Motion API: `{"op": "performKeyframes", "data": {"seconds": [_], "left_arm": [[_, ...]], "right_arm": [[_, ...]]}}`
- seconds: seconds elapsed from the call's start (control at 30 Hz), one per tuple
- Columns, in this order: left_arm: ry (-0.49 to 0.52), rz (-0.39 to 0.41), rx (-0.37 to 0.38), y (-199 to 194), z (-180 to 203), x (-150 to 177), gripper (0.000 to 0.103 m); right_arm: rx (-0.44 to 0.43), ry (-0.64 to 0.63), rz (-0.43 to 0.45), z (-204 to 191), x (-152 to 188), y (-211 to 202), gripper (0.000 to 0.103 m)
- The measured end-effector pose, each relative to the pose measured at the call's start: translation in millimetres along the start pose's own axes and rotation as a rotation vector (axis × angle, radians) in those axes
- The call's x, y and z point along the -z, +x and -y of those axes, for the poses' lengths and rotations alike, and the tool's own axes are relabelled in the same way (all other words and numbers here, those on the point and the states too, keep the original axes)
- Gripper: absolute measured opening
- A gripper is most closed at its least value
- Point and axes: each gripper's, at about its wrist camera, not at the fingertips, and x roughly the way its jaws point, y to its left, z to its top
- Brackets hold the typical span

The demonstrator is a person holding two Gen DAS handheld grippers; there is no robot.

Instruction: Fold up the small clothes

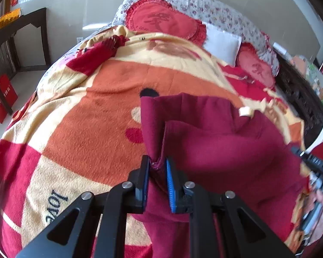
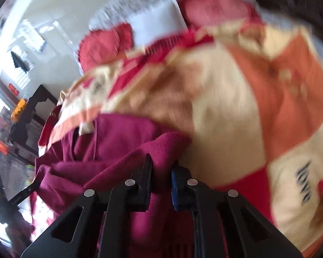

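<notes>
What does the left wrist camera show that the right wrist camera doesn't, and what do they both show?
Only the left wrist view shows the cream label on the maroon garment sharply, the black dot on the blanket, and the left hand-held gripper shut on a bunched edge of the garment.

Only the right wrist view, which is blurred, shows the right hand-held gripper shut on a fold of the garment.

Both show the garment, the blanket with its "love" lettering, the red cushions and the dark side table.
</notes>
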Motion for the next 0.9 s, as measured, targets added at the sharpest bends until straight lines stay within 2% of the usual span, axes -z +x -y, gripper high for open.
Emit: {"op": "performKeyframes", "data": {"seconds": [0.07,0.13,0.17,0.2,0.27,0.33,0.4,0.53,0.6,0.63,0.73,0.8,0.83,0.9], "left_arm": [[0.015,-0.016,-0.029,14,4,4,0.023],[0.017,-0.023,-0.053,21,5,6,0.027],[0.013,-0.027,-0.060,22,4,6,0.033],[0.006,-0.027,-0.062,22,2,5,0.042],[-0.013,-0.022,-0.059,19,-3,4,0.054],[-0.028,-0.015,-0.058,17,-8,3,0.056],[-0.035,-0.013,-0.060,16,-9,2,0.056],[-0.024,-0.017,-0.075,13,-8,6,0.056],[-0.011,-0.009,-0.074,8,-8,8,0.059],[-0.001,-0.005,-0.077,5,-7,9,0.060],[0.025,0.019,-0.093,-7,-9,11,0.065],[0.019,0.031,-0.092,-10,-10,11,0.070],[0.012,0.033,-0.088,-11,-11,11,0.070],[-0.005,0.031,-0.077,-9,-11,13,0.070]], "right_arm": [[0.079,-0.058,0.016,-5,-2,7,0.000],[0.125,-0.063,-0.036,-1,1,24,0.000],[0.118,-0.031,-0.055,5,2,27,0.000],[0.107,-0.002,-0.058,9,3,24,0.007],[0.091,0.044,-0.040,16,5,6,0.011],[0.071,0.028,-0.034,13,13,-13,0.012],[0.060,-0.051,-0.079,0,26,-21,0.013],[0.073,-0.155,-0.191,-18,62,-15,0.013],[0.126,-0.190,-0.270,-17,84,-3,0.013],[0.128,-0.198,-0.280,-14,91,-2,0.013],[0.089,-0.134,-0.253,-4,86,-17,0.013],[0.066,-0.083,-0.188,2,72,-30,0.015],[0.063,-0.064,-0.150,4,65,-34,0.019],[0.058,-0.029,-0.106,8,50,-30,0.042]]}}
